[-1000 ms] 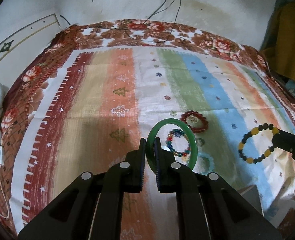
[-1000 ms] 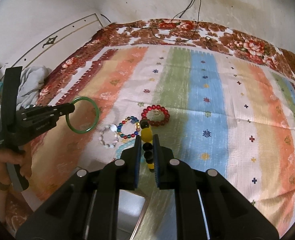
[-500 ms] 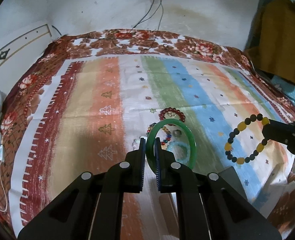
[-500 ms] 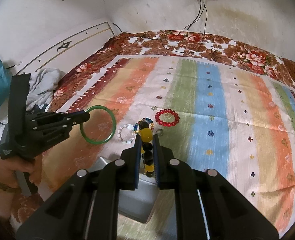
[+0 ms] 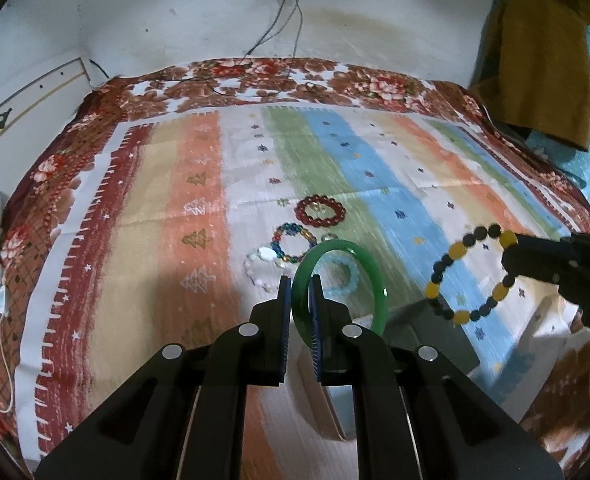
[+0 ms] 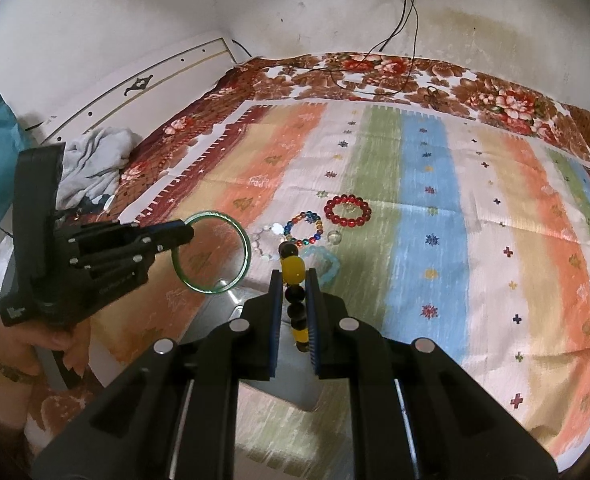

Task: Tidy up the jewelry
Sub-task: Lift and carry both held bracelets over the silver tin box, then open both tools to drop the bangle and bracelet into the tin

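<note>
My left gripper is shut on a green bangle and holds it in the air above the bed; it also shows in the right wrist view with the bangle. My right gripper is shut on a yellow-and-black bead bracelet, which also shows in the left wrist view. On the striped blanket lie a red bead bracelet, a multicolour bead bracelet, a white bead bracelet and a pale blue bracelet. A grey box sits below both grippers.
The striped blanket covers the bed up to the white wall. Cables run from a wall socket onto the bed's far edge. Grey cloth lies at the left side. A brown garment hangs at the right.
Both grippers have pulled back and up from the bracelets on the blanket, each still holding its bracelet. The grey box has come into view beneath them.
</note>
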{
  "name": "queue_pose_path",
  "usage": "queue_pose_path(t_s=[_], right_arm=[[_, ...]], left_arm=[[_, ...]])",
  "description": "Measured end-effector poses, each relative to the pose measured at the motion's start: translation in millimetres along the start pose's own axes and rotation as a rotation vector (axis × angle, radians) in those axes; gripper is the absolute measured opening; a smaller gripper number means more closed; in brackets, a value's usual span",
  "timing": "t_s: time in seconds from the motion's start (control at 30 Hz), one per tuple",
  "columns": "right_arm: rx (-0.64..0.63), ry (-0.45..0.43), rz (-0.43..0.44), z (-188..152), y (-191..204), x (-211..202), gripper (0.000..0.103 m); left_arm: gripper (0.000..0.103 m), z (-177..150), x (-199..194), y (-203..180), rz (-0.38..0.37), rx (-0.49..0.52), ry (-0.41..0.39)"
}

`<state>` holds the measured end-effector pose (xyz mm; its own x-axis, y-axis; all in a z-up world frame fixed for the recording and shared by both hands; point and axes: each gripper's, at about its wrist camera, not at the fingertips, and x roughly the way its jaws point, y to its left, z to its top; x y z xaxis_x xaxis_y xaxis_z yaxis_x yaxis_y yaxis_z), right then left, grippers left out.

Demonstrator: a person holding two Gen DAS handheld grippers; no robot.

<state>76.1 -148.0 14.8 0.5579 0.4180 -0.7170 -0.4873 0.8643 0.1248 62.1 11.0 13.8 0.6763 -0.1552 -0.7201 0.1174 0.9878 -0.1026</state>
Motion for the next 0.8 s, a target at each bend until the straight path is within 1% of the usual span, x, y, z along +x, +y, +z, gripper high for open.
queue_pose_path(t_s=[0.23, 0.37, 0.43, 0.47, 0.5, 0.53, 0.6, 0.7, 0.73, 0.8], right_arm=[[-0.007, 0.020, 0.014, -10, 7, 0, 0.013], [0.000, 0.041, 0.023, -13, 9, 4, 0.013], [0.013, 0.050, 0.025, -15, 7, 6, 0.013], [0.021, 0.055, 0.027, -15, 5, 8, 0.014], [0.027, 0.054, 0.027, -15, 4, 8, 0.017], [0.036, 0.050, 0.028, -14, 2, 8, 0.020], [0.044, 0.045, 0.024, -13, 0, 8, 0.031], [0.049, 0.050, 0.018, -12, -3, 11, 0.034], [0.051, 0.052, 0.014, -12, -4, 12, 0.036], [0.059, 0.054, 0.011, -12, -7, 14, 0.043]], left_arm=[[0.010, -13, -2, -16, -0.015, 0.040, 0.019], [0.011, -19, 1, -26, -0.040, 0.064, 0.040], [0.012, -21, 3, -27, -0.049, 0.062, 0.048], [0.015, -20, 2, -27, -0.047, 0.062, 0.047], [0.024, -19, 2, -25, -0.042, 0.058, 0.041], [0.029, -18, 0, -23, -0.043, 0.049, 0.033], [0.031, -15, -1, -17, -0.035, 0.029, 0.025], [0.038, -12, 0, -8, -0.013, 0.006, 0.024], [0.038, -11, 1, -6, -0.004, 0.001, 0.024], [0.041, -9, 2, 0, 0.012, -0.010, 0.025]])
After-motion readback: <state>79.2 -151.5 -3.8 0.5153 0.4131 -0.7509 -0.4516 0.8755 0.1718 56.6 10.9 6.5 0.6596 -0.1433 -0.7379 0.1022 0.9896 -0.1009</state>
